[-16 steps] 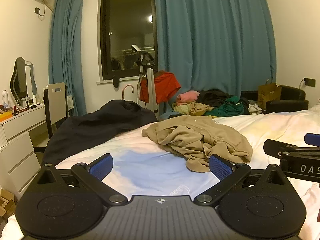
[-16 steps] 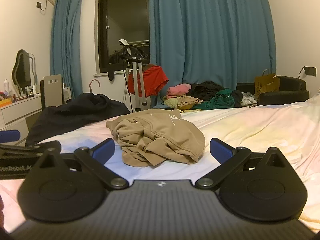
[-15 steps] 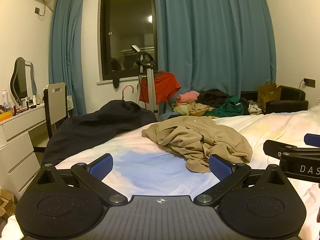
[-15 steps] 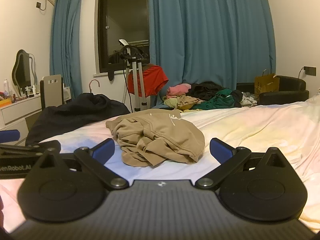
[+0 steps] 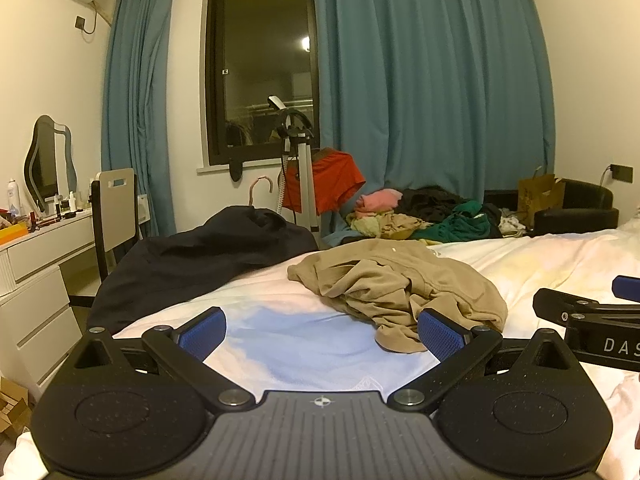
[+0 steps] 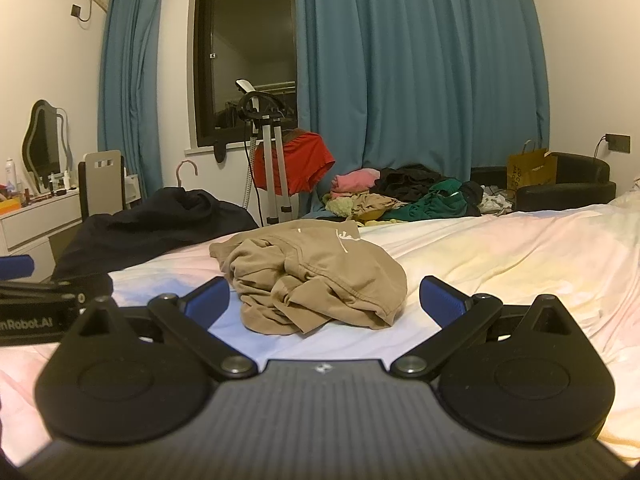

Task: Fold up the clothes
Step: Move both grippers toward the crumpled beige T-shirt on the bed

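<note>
Both tools [image 5: 322, 330] [image 6: 325, 298] gape empty before the crumpled tan garment [image 6: 312, 280].

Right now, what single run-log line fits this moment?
stage: pre-grasp | left gripper: jaws open, empty | right gripper: jaws open, empty | tan garment: crumpled on bed, untouched | dark garment: left of it

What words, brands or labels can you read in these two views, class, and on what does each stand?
"DAS": white letters on the right gripper, cut off by the frame edge.
"nRobot.AI": on the left gripper, its start cut off.
Print on the brown paper bag: too small to read.
White marks on the tan garment: unreadable.
</note>
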